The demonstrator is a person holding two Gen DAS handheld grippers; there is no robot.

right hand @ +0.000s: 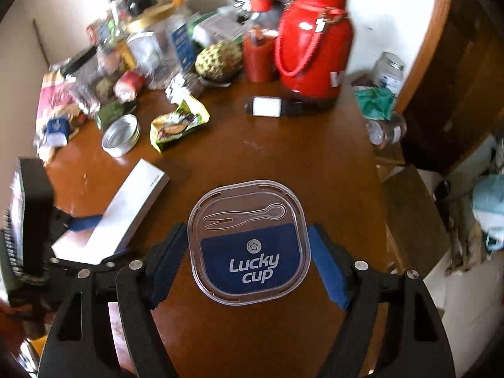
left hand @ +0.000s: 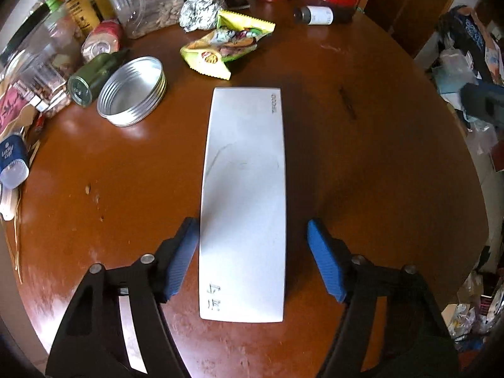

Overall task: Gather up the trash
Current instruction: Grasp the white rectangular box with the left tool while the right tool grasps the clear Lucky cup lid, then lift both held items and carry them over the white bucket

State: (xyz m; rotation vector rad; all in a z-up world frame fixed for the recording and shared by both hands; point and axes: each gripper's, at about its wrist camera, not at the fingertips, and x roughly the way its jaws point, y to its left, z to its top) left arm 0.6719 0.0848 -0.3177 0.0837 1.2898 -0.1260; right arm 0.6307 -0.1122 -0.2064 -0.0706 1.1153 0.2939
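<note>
Left gripper (left hand: 253,260): jaws apart, straddling the near end of a long white box (left hand: 244,201) that lies flat on the brown wooden table (left hand: 362,173). Left blue pad at or just beside the box's left edge; right pad clearly apart from the right edge, table visible in the gap. Not clamped.

Right gripper (right hand: 249,260): jaws closed on a clear plastic "Lucky cup" container (right hand: 249,242), lid towards the camera, blue label, spoon-fork outline moulded in the lid. Both blue pads sit at the container's sides; the container is off the table. In the right wrist view the white box shows at lower left, with the left gripper's blue pad against it.

Mid table: a yellow-green crumpled snack wrapper (left hand: 228,47), beyond the far end of the box, apart from it. Left of it an upturned metal screw lid (left hand: 132,91), touching a dark green can (left hand: 94,77) lying on its side. A second blue "Lucky cup" container (left hand: 12,163) lies at the left edge.

Far side: crumpled foil ball (left hand: 200,12) just behind the wrapper; small dark bottle with white label (left hand: 315,15) on its side; red thermos flask (right hand: 310,37) upright, with a red squeeze bottle (right hand: 258,47) on its left; custard apple (right hand: 219,60); clear jars among clutter at the back left.
</note>
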